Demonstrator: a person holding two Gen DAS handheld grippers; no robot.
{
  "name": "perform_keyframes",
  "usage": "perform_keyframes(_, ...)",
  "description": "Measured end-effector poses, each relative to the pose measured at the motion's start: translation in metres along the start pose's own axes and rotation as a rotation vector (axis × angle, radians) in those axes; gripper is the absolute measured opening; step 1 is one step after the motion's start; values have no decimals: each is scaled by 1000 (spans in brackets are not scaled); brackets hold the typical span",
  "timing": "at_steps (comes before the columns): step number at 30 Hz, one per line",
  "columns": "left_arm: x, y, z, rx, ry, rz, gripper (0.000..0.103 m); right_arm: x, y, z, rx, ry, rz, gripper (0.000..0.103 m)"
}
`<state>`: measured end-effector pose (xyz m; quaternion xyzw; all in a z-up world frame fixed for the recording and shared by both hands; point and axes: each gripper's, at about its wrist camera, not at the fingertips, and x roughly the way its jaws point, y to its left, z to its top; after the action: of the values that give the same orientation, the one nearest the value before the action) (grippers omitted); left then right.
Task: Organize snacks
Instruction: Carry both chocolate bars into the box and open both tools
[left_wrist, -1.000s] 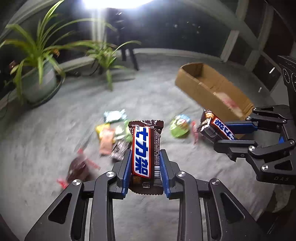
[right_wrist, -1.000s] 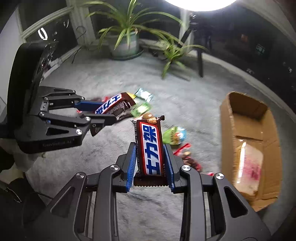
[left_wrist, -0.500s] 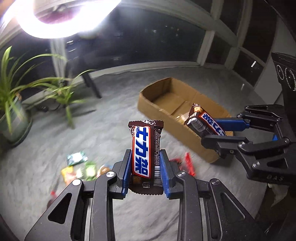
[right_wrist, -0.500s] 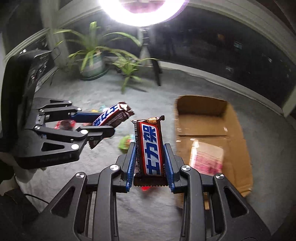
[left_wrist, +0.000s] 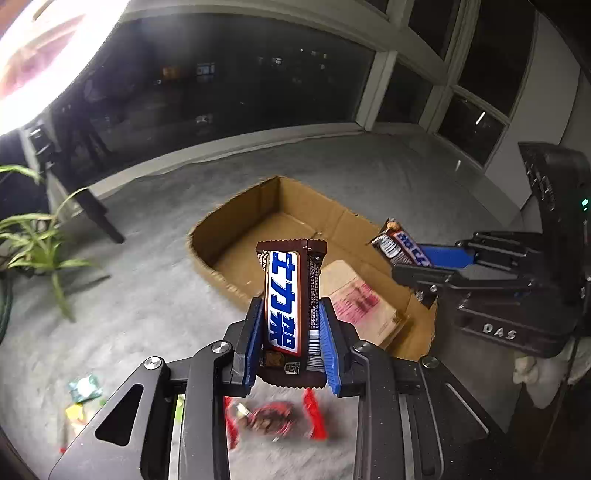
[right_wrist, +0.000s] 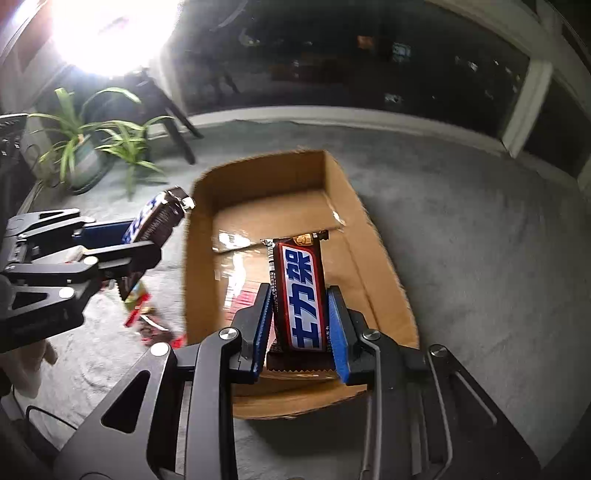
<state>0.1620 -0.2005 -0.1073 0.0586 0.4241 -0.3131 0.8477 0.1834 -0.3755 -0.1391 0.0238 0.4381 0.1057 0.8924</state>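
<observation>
My left gripper (left_wrist: 290, 314) is shut on a brown Snickers bar (left_wrist: 290, 295) and holds it upright, just short of the open cardboard box (left_wrist: 236, 221). My right gripper (right_wrist: 299, 310) is shut on a second Snickers bar (right_wrist: 301, 291) and holds it over the near end of the box (right_wrist: 343, 199). Each gripper shows in the other's view: the right one (left_wrist: 406, 258) above the box's right side, the left one (right_wrist: 147, 236) just left of the box. The box bottom carries a pink-printed label (left_wrist: 354, 299).
Loose snacks lie on the grey carpet: red wrappers (left_wrist: 273, 417) below my left gripper, green and yellow packets (left_wrist: 83, 395) at the left. Potted plants (right_wrist: 81, 147) and a dark stand (right_wrist: 173, 110) are at the back left. Windows line the far wall.
Both grippers have moved right toward the box with their bars. The right gripper is now over the box's near end; the snack pile has slid left and down in view.
</observation>
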Motion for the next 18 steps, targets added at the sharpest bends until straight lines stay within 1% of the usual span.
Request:
perform_keyframes(8,28,-17,13,14,30,-13,27,21,-18,-1,44,36,-23,30)
perform_keyframes(14,34,-28,15,27,37,-15,27,24,-17,-4,42,46,-26,30)
perform_keyframes(16,35,-29,15,29,41,-13,30,24,-15,-4,38,46,-28,31)
perform_keyframes(17,35,-29,16,31,38,-13,30,24,-15,-4,36,45,-28,34)
perform_keyframes(18,34,-30,17,33,36,-14,31,23,-13,-4,33,44,-30,40)
